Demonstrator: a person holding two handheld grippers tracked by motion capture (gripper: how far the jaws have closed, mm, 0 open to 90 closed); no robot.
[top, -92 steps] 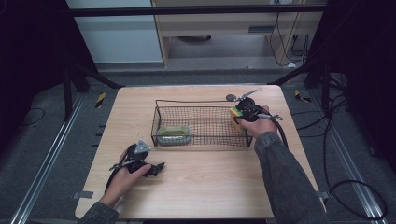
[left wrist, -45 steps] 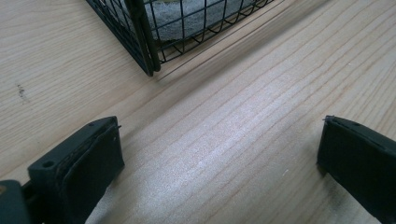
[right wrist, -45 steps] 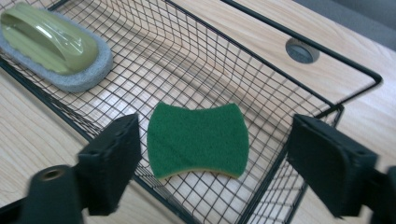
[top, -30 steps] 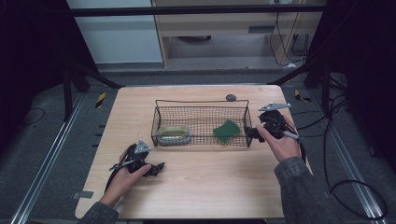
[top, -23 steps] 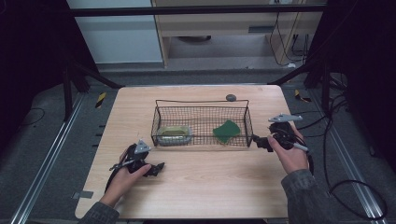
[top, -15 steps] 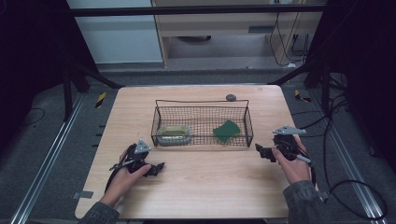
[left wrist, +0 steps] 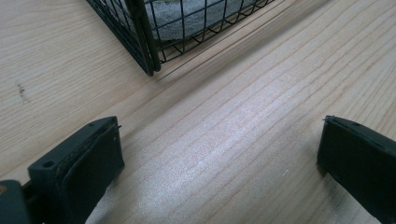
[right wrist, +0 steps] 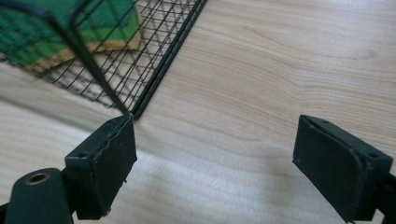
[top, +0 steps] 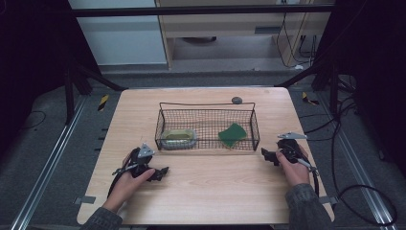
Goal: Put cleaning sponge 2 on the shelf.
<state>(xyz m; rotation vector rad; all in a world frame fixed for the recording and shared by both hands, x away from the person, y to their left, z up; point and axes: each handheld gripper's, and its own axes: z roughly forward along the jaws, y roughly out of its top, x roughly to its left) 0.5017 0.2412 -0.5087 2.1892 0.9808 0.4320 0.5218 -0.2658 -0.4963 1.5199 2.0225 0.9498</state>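
A black wire basket (top: 207,106) stands in the middle of the wooden table (top: 201,191). Inside it lie a green sponge (top: 232,134) at the right and a pale yellowish sponge (top: 177,137) at the left. My right gripper (top: 266,155) rests low by the basket's near right corner (right wrist: 133,112), jaws open with bare wood between them; the green sponge (right wrist: 70,32) shows behind the mesh. My left gripper (top: 162,172) lies on the table in front of the basket's near left corner (left wrist: 149,70), jaws open and empty.
A small dark round object (top: 236,100) sits on the table behind the basket. Table edges run close beyond both hands. Dark frame legs and cables surround the table on the floor.
The right gripper let go of the green sponge in the basket, then drew back to the right and sank toward the table beside the basket's near right corner. The left gripper stayed put.
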